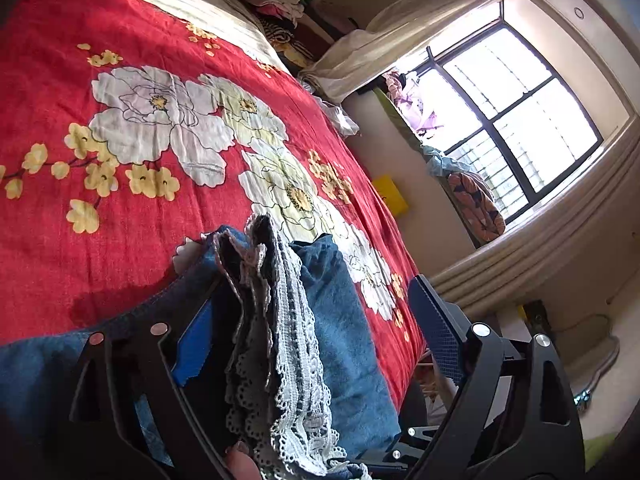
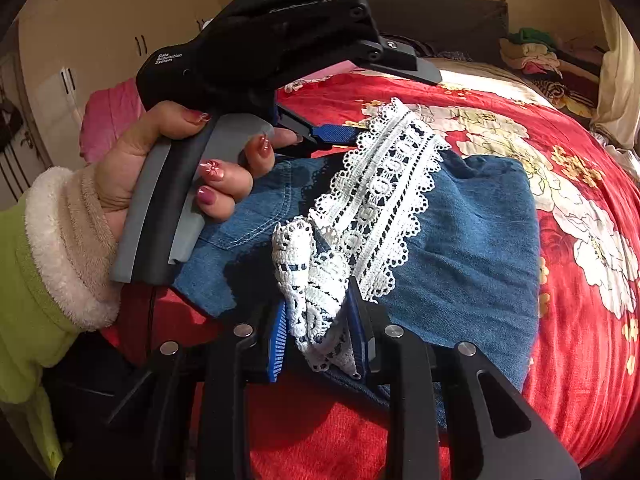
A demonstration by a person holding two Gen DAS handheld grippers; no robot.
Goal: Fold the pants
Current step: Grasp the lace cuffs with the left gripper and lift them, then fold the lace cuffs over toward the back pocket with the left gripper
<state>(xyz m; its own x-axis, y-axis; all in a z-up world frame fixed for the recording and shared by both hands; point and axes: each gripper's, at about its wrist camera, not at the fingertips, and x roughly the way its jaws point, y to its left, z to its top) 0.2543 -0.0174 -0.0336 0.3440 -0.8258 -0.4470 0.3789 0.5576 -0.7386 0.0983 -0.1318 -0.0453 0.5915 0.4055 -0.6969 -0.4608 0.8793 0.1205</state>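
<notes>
Blue denim pants (image 2: 460,240) with a white lace hem (image 2: 380,200) lie folded on the red flowered bedspread (image 2: 580,320). My right gripper (image 2: 318,300) is shut on a bunched end of the lace at the near edge. A hand in a green sleeve with a fleece cuff holds my left gripper (image 2: 396,106) at the pants' far side. In the left wrist view the left gripper (image 1: 312,296) stands wide open. The lace hem (image 1: 288,340) and the denim (image 1: 340,320) rise between its blue pads (image 1: 436,320), and the right pad is clear of the cloth.
The bedspread (image 1: 100,240) covers a wide bed. A pile of clothes (image 1: 280,0) sits at its far corner and a pink pillow (image 2: 112,116) lies by the wardrobe (image 2: 100,20). The bed's edge drops off toward the window (image 1: 520,112) wall, with a yellow item (image 1: 390,194) below.
</notes>
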